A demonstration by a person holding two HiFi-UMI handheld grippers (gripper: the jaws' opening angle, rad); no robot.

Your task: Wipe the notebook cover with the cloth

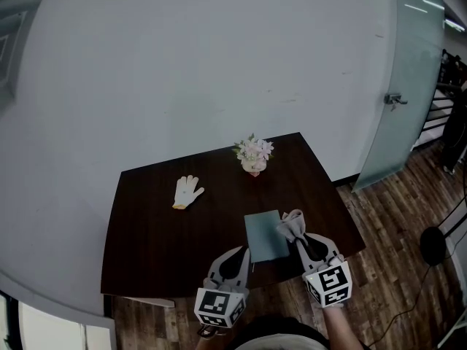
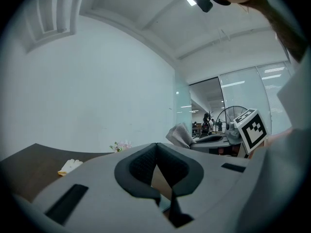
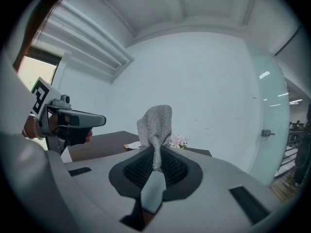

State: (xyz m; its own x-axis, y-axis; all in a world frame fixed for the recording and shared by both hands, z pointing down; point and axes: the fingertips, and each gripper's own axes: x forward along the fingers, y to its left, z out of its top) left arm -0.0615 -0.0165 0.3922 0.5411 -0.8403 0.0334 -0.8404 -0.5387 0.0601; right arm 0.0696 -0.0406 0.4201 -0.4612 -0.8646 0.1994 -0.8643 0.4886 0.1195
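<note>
A grey-teal notebook point(image 1: 264, 235) lies flat near the front edge of the dark table point(image 1: 160, 239). My right gripper point(image 1: 295, 238) is at the notebook's right edge, shut on a grey knitted cloth point(image 1: 290, 224) that bunches up over that edge. In the right gripper view the cloth point(image 3: 156, 125) stands up out of the gripper point(image 3: 155, 152), and the notebook point(image 3: 153, 193) shows below the pads. My left gripper point(image 1: 241, 252) hovers just left of the notebook's near corner, jaws together and holding nothing. In the left gripper view its pads point(image 2: 146, 165) meet at the tip.
A white glove point(image 1: 187, 192) lies at the table's left middle. A small pot of pale flowers point(image 1: 254, 154) stands at the back edge against the white wall. A frosted glass door point(image 1: 408, 86) and wood floor point(image 1: 394, 224) are to the right.
</note>
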